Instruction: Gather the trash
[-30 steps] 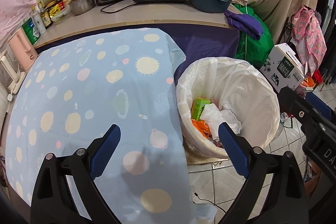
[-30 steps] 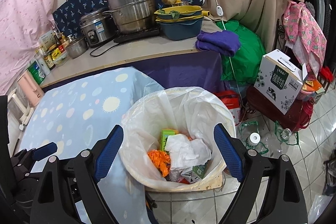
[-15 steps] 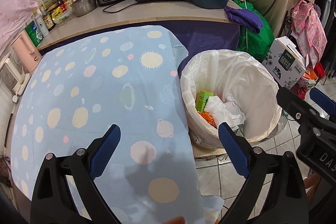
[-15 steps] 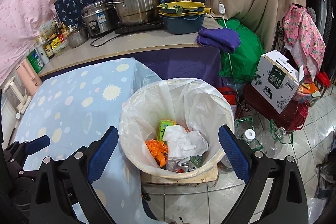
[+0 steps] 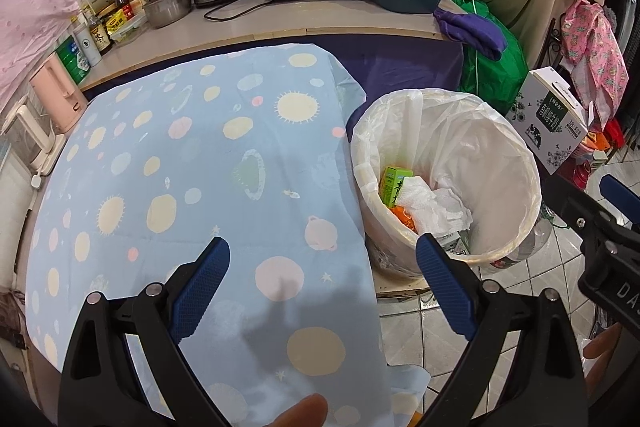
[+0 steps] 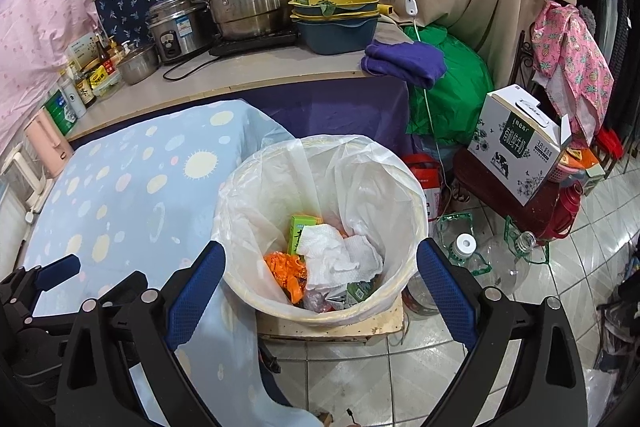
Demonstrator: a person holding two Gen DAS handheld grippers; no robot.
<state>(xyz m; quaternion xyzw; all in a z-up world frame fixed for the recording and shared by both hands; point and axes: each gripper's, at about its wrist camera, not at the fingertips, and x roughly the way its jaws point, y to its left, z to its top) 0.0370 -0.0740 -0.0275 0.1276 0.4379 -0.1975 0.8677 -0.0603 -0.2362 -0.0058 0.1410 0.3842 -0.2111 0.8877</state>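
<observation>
A round trash bin [image 6: 404, 283] lined with a white plastic bag stands on the tiled floor beside the table; it also shows in the left wrist view [image 5: 516, 239]. Inside lie crumpled white paper [image 6: 340, 259], a green carton [image 6: 300, 233] and an orange wrapper [image 6: 286, 267]. My right gripper [image 6: 322, 289] is open and empty, above the bin's near rim. My left gripper [image 5: 324, 283] is open and empty, over the table's right edge by the bin. The right gripper shows at the right of the left wrist view [image 5: 600, 223].
The table wears a light blue cloth [image 5: 180, 167] with sun and planet prints. A counter [image 6: 248, 75] behind holds pots, a rice cooker and bottles. A white milk box [image 6: 520, 143], empty plastic bottles [image 6: 472, 251] and a green bag [image 6: 452, 99] crowd the floor at right.
Both grippers have drawn back and risen a little, so the bin sits farther from them. Both stay open and empty.
</observation>
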